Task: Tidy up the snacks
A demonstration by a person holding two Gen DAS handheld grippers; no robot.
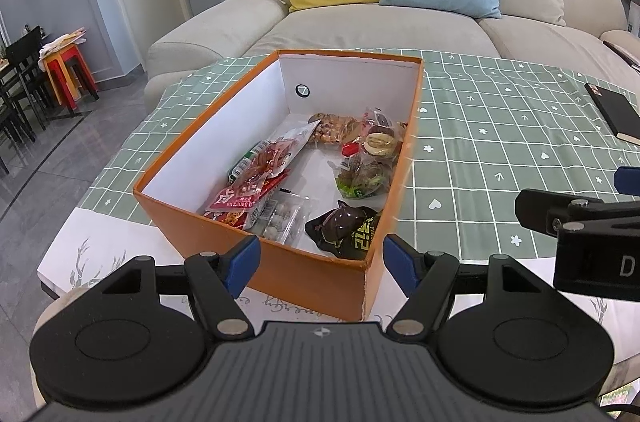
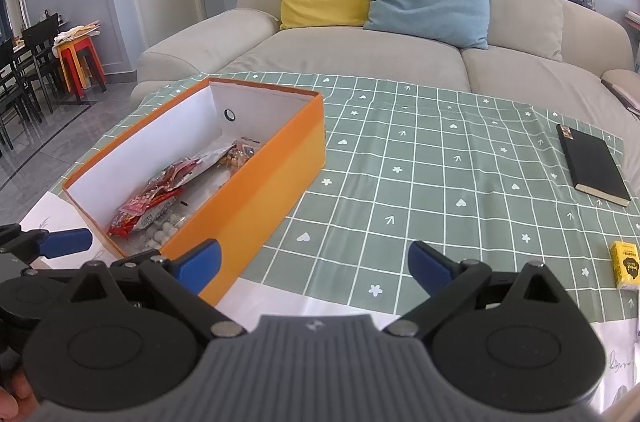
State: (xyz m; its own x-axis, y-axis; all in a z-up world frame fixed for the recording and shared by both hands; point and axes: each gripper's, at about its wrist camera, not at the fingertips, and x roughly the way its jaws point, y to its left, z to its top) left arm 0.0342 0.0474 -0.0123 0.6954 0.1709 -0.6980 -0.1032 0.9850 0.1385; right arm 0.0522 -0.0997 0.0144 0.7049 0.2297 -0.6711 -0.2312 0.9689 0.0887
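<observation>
The left gripper (image 1: 320,264) is spread wide and holds nothing, poised at the near end of the orange box (image 1: 304,276). The right gripper (image 2: 314,264) is also wide open and empty, just right of the box. Snack packets (image 1: 256,182) lie inside the box. Right of the box, well apart, lie a black notebook (image 2: 594,170) and a yellow packet (image 2: 625,262).

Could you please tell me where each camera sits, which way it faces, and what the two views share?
Left wrist: on the open left gripper, facing the snack-filled orange cardboard box; the right gripper intrudes at right.
Right wrist: on the open right gripper, facing the green checked tablecloth; black notebook and small yellow packet at right.
Shared: box, tablecloth, notebook, beige sofa.
</observation>
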